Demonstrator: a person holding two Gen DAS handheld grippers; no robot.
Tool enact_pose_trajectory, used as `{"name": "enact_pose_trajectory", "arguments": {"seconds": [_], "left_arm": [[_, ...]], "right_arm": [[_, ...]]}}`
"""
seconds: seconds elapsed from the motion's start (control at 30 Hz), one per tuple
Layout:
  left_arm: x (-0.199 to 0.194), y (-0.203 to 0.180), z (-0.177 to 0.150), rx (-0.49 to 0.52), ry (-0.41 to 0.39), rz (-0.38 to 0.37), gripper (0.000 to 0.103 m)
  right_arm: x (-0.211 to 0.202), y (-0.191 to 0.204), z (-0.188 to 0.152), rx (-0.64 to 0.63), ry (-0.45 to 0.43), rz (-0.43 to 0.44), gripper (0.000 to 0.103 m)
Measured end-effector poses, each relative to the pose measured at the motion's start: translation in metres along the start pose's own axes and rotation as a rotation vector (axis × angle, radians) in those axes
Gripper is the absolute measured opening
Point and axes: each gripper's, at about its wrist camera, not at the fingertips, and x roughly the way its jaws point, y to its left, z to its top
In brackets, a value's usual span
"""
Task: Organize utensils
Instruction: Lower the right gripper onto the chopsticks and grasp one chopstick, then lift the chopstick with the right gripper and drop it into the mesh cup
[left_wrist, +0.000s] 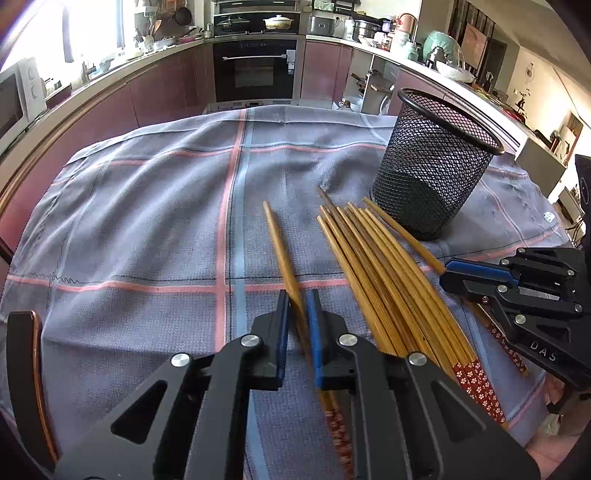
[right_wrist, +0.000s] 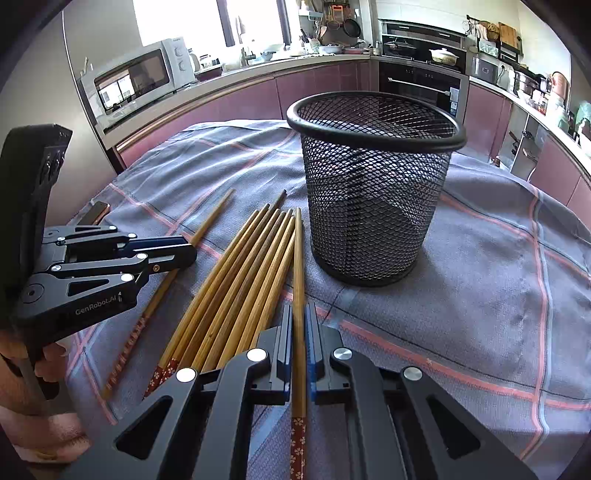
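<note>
Wooden chopsticks with red flowered ends lie on a grey checked cloth (left_wrist: 147, 221). My left gripper (left_wrist: 298, 299) is shut on a single chopstick (left_wrist: 280, 251) that lies apart, left of the bundle (left_wrist: 373, 266). In the right wrist view my right gripper (right_wrist: 298, 314) is shut on the rightmost chopstick (right_wrist: 297, 258), beside the bundle (right_wrist: 236, 280). A black mesh cup (right_wrist: 373, 192) stands upright just beyond, with nothing seen inside. Each gripper shows in the other's view: the right gripper (left_wrist: 448, 269) at the right edge, the left gripper (right_wrist: 192, 254) at the left.
A person's hand (right_wrist: 44, 424) holds the left gripper. Kitchen counters ring the table, with a microwave (right_wrist: 140, 74) at the left and an oven (left_wrist: 255, 70) at the back. A dark chair back (left_wrist: 26, 369) rises at the table's near left edge.
</note>
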Motion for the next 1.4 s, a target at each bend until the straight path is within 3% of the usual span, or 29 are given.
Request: {"name": "enact_pose_trajectory", "arguments": {"seconds": [0.33, 0.57, 0.8, 1.07, 1.17, 1.23, 1.4], "left_arm": [[-0.039, 0.006, 0.003, -0.018, -0.079, -0.046, 0.008], [-0.096, 0.004, 0.024, -0.024, -0.211, -0.195, 0.008], [-0.160, -0.003, 0.055, -0.016, -0.386, -0.287, 0.008], [-0.195, -0.022, 0.106, -0.026, -0.493, -0.336, 0.008], [-0.198, -0.033, 0.126, -0.021, -0.508, -0.344, 0.007], [-0.196, -0.043, 0.136, -0.008, -0.513, -0.309, 0.008], [-0.168, -0.064, 0.156, 0.044, -0.424, -0.293, 0.008]], "right_arm": [[-0.045, -0.003, 0.006, -0.001, -0.122, 0.089, 0.005], [-0.090, -0.006, 0.026, 0.005, -0.281, 0.140, 0.005], [-0.123, -0.019, 0.053, 0.008, -0.426, 0.119, 0.005], [-0.135, -0.043, 0.089, 0.033, -0.522, 0.072, 0.005], [-0.135, -0.053, 0.101, 0.052, -0.554, 0.054, 0.005], [-0.134, -0.058, 0.107, 0.062, -0.575, 0.038, 0.005], [-0.112, -0.065, 0.120, 0.067, -0.531, 0.028, 0.005]]}}
